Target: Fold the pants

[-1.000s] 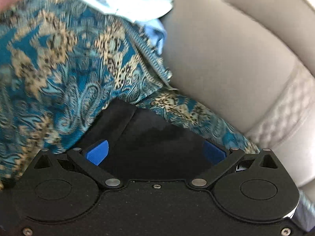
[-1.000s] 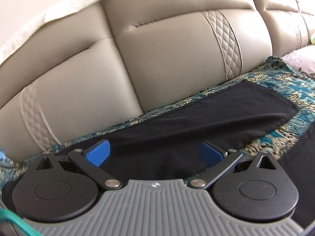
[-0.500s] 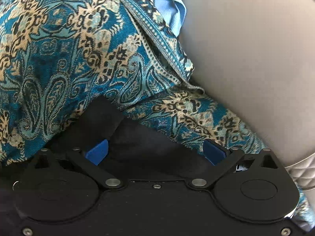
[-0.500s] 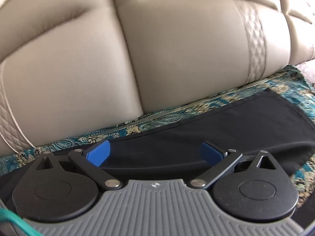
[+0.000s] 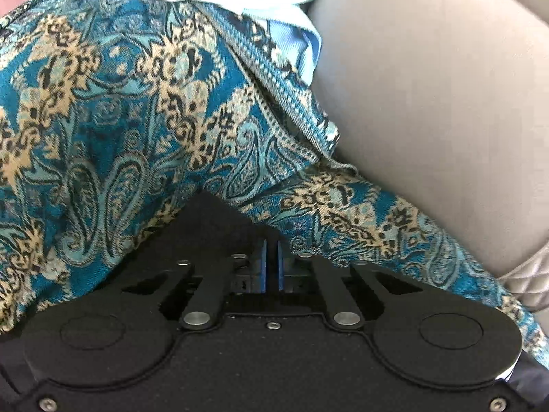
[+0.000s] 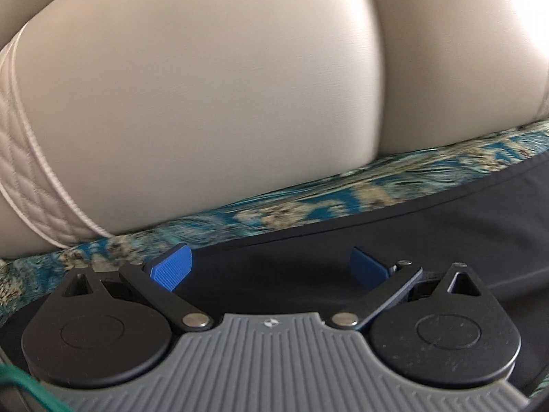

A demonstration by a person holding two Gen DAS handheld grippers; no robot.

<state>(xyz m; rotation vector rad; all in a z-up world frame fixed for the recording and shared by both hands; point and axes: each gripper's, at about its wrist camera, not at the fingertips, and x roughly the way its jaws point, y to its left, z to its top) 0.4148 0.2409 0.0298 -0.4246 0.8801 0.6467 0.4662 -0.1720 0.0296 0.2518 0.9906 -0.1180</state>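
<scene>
The black pants (image 6: 429,240) lie flat on a teal and gold patterned throw (image 5: 120,120) on a sofa seat. In the left wrist view one corner of the pants (image 5: 212,219) pokes up in front of my left gripper (image 5: 271,264), whose blue pads are closed together on the black fabric. In the right wrist view my right gripper (image 6: 271,267) is open, its blue pads (image 6: 171,267) spread wide just above the pants near their far edge. It holds nothing.
The beige leather sofa backrest (image 6: 223,86) rises right behind the pants. The throw's strip (image 6: 308,202) runs between pants and backrest. A light blue cloth (image 5: 274,7) lies on the throw at the upper part of the left wrist view.
My left gripper has gone from open to shut on the corner of the pants. My right gripper has moved closer to the backrest and lower over the pants, still open.
</scene>
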